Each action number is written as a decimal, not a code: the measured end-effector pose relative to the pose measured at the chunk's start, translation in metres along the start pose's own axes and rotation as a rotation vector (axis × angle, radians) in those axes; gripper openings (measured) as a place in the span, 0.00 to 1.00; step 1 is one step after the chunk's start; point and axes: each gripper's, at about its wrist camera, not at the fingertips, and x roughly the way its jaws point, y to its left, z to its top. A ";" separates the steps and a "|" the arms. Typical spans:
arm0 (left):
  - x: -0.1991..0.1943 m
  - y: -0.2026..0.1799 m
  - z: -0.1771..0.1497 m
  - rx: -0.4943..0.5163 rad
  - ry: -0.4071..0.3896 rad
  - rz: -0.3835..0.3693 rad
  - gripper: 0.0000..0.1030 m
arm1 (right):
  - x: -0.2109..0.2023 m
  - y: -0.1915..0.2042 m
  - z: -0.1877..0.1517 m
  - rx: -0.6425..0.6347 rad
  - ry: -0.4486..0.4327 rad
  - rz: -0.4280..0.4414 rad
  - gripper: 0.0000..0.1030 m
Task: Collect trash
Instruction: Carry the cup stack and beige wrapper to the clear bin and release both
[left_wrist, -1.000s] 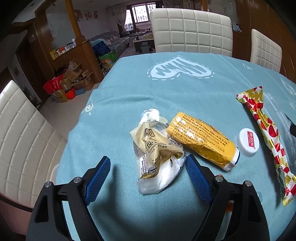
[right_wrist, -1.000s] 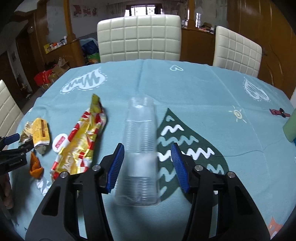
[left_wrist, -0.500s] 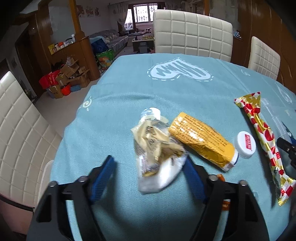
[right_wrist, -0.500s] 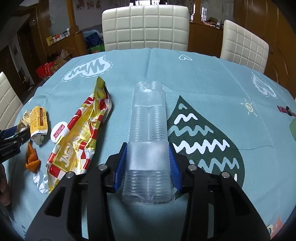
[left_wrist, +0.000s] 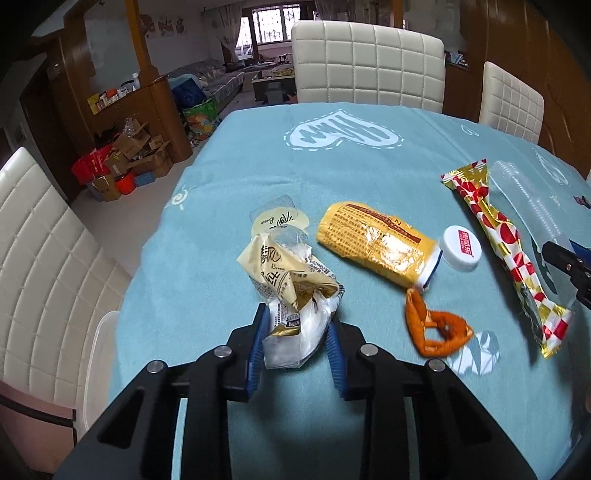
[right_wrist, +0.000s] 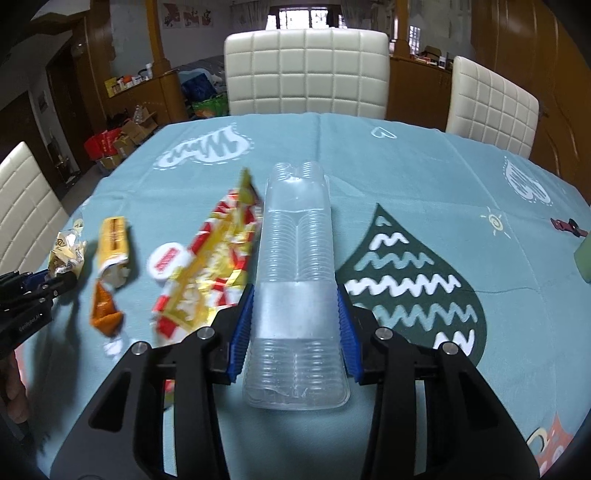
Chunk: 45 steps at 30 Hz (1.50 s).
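Between my left fingers (left_wrist: 295, 325) sits the crumpled cream-and-clear plastic wrapper (left_wrist: 291, 284), its lower end pinched by both blue pads. My right fingers (right_wrist: 295, 314) are pressed against the sides of the clear ribbed plastic tray (right_wrist: 295, 295), which lies lengthwise away from me on the teal tablecloth (right_wrist: 424, 177). Just beyond the left grip, an orange scrap of wrapper (left_wrist: 434, 330) lies on the tabletop, then a yellow snack packet (left_wrist: 373, 243) with a white bottle cap (left_wrist: 461, 248) beside its open end. A long red, white and gold foil wrapper (left_wrist: 506, 251) lies beside the tray. Farther off stand cream quilted chairs (left_wrist: 367, 62).
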 end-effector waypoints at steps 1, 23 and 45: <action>-0.004 0.002 -0.002 -0.004 -0.003 0.002 0.28 | -0.003 0.005 0.000 -0.006 -0.003 0.006 0.42; -0.070 0.088 -0.064 -0.089 -0.062 0.079 0.28 | -0.046 0.184 -0.028 -0.302 -0.021 0.139 0.42; -0.068 0.223 -0.119 -0.298 -0.038 0.206 0.28 | -0.024 0.348 -0.041 -0.546 -0.014 0.261 0.42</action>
